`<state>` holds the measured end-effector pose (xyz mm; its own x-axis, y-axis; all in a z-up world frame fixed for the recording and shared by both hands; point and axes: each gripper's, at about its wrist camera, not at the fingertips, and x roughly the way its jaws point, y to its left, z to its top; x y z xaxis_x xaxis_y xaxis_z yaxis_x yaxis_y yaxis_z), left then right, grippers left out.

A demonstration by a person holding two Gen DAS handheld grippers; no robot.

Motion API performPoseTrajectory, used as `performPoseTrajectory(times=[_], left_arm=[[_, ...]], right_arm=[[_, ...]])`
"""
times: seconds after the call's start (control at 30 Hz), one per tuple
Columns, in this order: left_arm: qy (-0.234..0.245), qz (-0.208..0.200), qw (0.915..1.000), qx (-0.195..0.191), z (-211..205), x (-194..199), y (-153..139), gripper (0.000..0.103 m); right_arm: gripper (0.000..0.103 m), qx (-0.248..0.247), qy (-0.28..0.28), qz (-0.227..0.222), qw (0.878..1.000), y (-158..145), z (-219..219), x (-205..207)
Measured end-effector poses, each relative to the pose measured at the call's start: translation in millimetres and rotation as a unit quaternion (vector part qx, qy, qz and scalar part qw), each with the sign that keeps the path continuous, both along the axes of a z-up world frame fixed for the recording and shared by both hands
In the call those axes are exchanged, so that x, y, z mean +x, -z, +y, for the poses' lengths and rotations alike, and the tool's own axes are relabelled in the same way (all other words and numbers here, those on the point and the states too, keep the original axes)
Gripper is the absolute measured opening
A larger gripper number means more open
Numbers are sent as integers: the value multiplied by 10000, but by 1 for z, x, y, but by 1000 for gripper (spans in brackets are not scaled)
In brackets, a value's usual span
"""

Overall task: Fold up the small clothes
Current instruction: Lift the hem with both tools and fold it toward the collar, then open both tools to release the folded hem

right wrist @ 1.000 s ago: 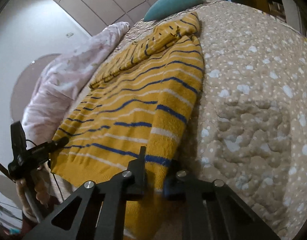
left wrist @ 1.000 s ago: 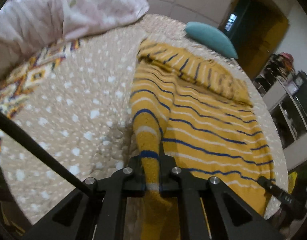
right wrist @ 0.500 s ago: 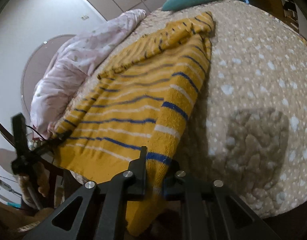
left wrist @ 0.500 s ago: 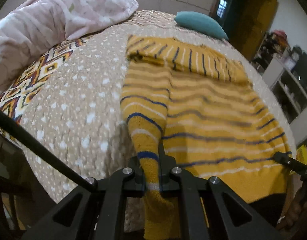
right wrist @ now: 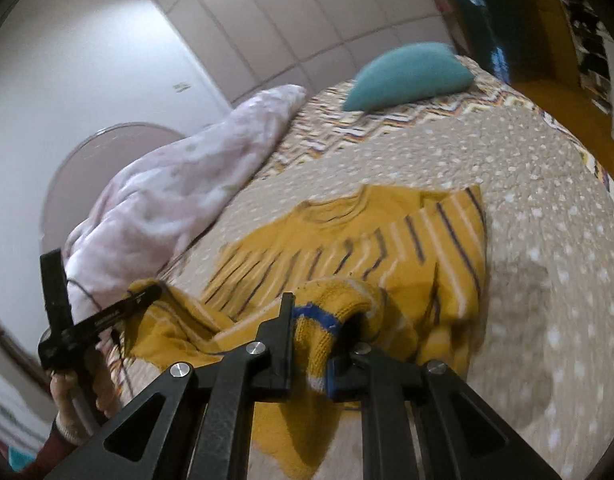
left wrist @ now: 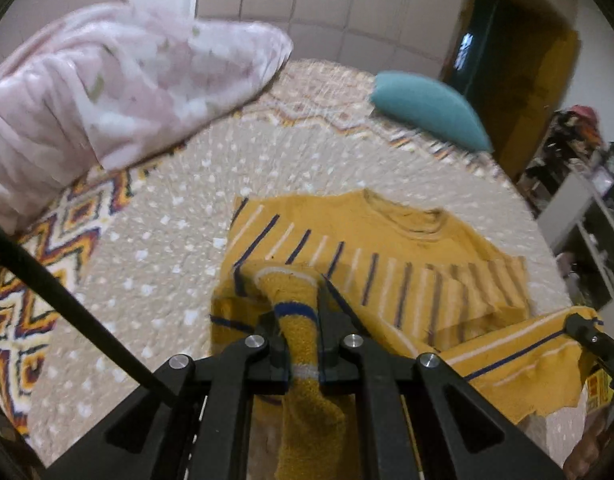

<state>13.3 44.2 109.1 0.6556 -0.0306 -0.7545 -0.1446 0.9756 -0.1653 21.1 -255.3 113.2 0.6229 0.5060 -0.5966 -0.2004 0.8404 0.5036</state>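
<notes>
We see a bed (left wrist: 155, 248) under a dotted tan cover, with a pink quilt (left wrist: 119, 92) and a teal pillow (left wrist: 427, 110) at its far end. A yellow striped sweater (left wrist: 387, 240) lies across the middle, its lower part lifted and doubled toward the collar. Our left gripper (left wrist: 301, 320) is clamped on one hem corner, and our right gripper (right wrist: 319, 332) pinches the other.

The left gripper (left wrist: 301, 336) is clamping a yellow striped sweater (left wrist: 387, 256) hem between its fingers. Beyond the fingertips, the sweater's collar is lying on a dotted bedspread (left wrist: 163, 248).
</notes>
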Motion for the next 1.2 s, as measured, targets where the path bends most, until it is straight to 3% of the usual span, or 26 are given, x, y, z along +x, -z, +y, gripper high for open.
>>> performPoseTrajectory(times=[0.17,0.4,0.57,0.67,0.73,0.93,1.03,1.13,1.2], left_arm=[[-120,424,9985,-330,7,39,30,9],[-187,735,9847,-1569,32,81,45,18],[-396,827,9568,-2758,54,103,59,41],[-510,796,9365,-3377,67,109,65,47],[-578,728,9295,-3570,76,111,66,48],[-891,580,9449,-3095,101,113,57,48],[-885,592,9601,-2586,106,105,50,48],[-661,565,9774,-1929,100,89,44,58],[-481,536,9860,-1502,94,77,44,59]], right_arm=[[13,87,112,389,9991,28,-8,44],[21,895,248,942,9912,61,-29,98],[62,1561,413,1325,9779,87,-36,134],[71,1904,549,1342,9709,92,-39,148],[76,2081,626,1289,9676,91,-42,153],[77,1656,824,1147,9760,76,-51,161],[77,1380,959,1008,9806,64,-64,153],[77,616,944,961,9890,54,-68,135],[77,89,764,917,9928,52,-64,117]])
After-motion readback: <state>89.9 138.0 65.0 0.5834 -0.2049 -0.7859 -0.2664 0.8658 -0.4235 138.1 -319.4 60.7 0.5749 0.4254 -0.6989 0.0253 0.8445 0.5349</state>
